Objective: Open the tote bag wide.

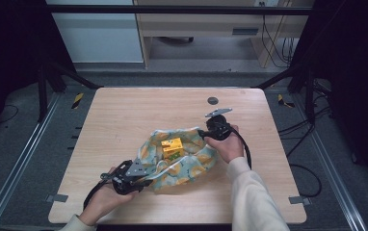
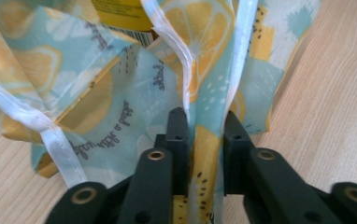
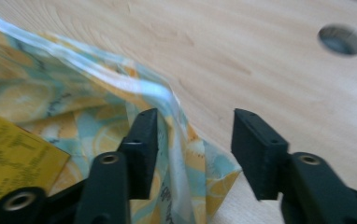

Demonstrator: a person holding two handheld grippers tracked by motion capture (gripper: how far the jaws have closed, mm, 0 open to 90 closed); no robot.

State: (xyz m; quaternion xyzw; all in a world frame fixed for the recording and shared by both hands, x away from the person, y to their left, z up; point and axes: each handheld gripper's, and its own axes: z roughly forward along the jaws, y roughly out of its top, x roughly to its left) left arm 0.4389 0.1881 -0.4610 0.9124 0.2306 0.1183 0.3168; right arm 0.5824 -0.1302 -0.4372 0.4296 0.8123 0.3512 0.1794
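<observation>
Cloth release in hand at both hand-held grippers.

Nearest my lens, the left hand-held gripper (image 2: pixel 203 122) has its jaws slightly apart with a fold of the lemon-print cloth (image 1: pixel 182 161) between them; I cannot tell whether the pads grip it. Opposite, my right hand-held gripper (image 3: pixel 193 135) stands spread, cloth edge lying by one jaw, unpinched. That cloth lies bunched mid-counter (image 1: pixel 124 115) around a yellow box (image 1: pixel 172 147). I judge the next move calls for withdrawing both without snagging the hem.
</observation>
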